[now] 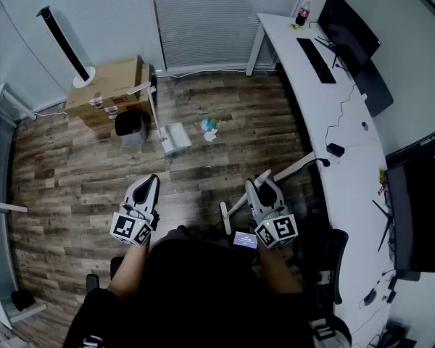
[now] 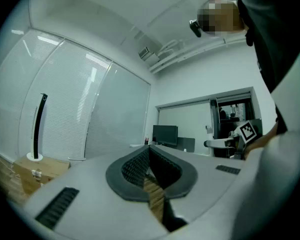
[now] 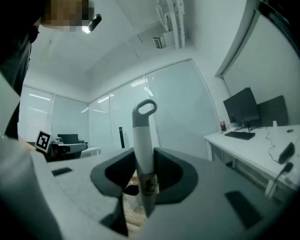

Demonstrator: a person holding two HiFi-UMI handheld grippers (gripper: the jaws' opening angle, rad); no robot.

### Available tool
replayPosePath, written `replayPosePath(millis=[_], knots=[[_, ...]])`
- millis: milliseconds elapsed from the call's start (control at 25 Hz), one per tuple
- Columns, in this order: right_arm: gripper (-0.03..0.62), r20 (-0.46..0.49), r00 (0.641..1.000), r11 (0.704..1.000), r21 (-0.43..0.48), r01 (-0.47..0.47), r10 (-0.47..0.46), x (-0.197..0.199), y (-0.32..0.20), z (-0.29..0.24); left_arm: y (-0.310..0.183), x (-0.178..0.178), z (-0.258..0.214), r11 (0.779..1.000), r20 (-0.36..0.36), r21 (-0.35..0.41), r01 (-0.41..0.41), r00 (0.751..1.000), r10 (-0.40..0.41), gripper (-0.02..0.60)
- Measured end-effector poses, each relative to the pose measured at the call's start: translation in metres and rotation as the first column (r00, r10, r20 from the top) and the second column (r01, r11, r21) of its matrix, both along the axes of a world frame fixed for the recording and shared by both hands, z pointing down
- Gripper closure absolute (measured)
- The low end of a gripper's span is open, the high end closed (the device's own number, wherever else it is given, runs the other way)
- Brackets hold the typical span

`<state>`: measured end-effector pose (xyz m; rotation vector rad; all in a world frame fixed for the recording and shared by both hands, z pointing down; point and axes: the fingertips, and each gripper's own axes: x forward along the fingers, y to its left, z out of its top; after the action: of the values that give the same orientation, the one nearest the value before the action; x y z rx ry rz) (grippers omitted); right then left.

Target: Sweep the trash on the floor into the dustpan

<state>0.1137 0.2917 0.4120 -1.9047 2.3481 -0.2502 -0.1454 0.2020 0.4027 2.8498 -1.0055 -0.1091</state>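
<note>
Between the fingers of the right gripper (image 3: 143, 170) stands a white handle (image 3: 142, 134), apparently the broom's, clamped upright with its loop uppermost. The left gripper (image 2: 149, 154) has its fingers closed together on nothing. Well ahead of both sets of fingers, the trash (image 1: 209, 128) lies on the wooden floor (image 1: 80, 165), near the dustpan (image 1: 176, 138) but outside it. Assessment: tool in hand, sweeping not begun; all trash remains to be moved.

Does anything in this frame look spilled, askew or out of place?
Yes: crumpled trash lies loose on the wood floor, just right of the white dustpan, not in it. Nothing else stands out.
</note>
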Motion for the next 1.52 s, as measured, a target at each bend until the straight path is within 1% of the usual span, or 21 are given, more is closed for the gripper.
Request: replayPosePath(millis=[120, 320, 440, 600, 840, 1000, 1080, 1360, 1520], knots=[[0.487, -0.043, 0.999, 1.000, 0.002, -0.004, 0.004, 0.006, 0.004, -0.011, 0.004, 0.004, 0.002, 1.000, 0.022, 0.015, -0.012, 1.000, 0.011, 0.588], [0.487, -0.042, 0.999, 1.000, 0.015, -0.024, 0.024, 0.016, 0.014, -0.018, 0.000, 0.009, -0.001, 0.999, 0.051, 0.037, -0.028, 0.998, 0.026, 0.588], [0.485, -0.036, 0.999, 0.999, 0.031, -0.014, 0.016, 0.011, 0.016, -0.024, -0.006, 0.004, -0.002, 0.999, 0.036, 0.028, -0.022, 0.999, 0.021, 0.588], [0.485, -0.035, 0.999, 0.999, 0.026, -0.037, 0.037, 0.013, 0.013, -0.026, -0.010, 0.001, -0.008, 1.000, 0.011, 0.022, -0.019, 1.000, 0.019, 0.588], [0.484, -0.038, 0.999, 0.999, 0.047, -0.019, 0.020, 0.018, 0.017, -0.034, -0.005, 0.008, -0.017, 0.999, 0.010, 0.035, -0.035, 0.999, 0.035, 0.588], [0.484, -0.018, 1.000, 0.996, 0.093, -0.012, 0.013, 0.019, 0.019, -0.047, -0.001, 0.007, -0.020, 0.999, 0.011, 0.025, -0.039, 0.999, 0.039, 0.588], [0.484, -0.018, 1.000, 0.994, 0.105, -0.010, 0.012, 0.021, 0.019, -0.054, 0.002, 0.008, -0.022, 0.999, 0.015, 0.032, -0.044, 0.999, 0.043, 0.588], [0.484, -0.019, 1.000, 0.998, 0.068, -0.016, 0.018, 0.035, 0.015, -0.043, 0.003, 0.025, -0.019, 0.998, 0.044, 0.043, -0.041, 0.998, 0.040, 0.588], [0.484, -0.016, 1.000, 0.998, 0.062, -0.010, 0.011, 0.042, 0.014, -0.038, 0.001, 0.037, -0.017, 0.998, 0.056, 0.042, -0.044, 0.998, 0.041, 0.588]])
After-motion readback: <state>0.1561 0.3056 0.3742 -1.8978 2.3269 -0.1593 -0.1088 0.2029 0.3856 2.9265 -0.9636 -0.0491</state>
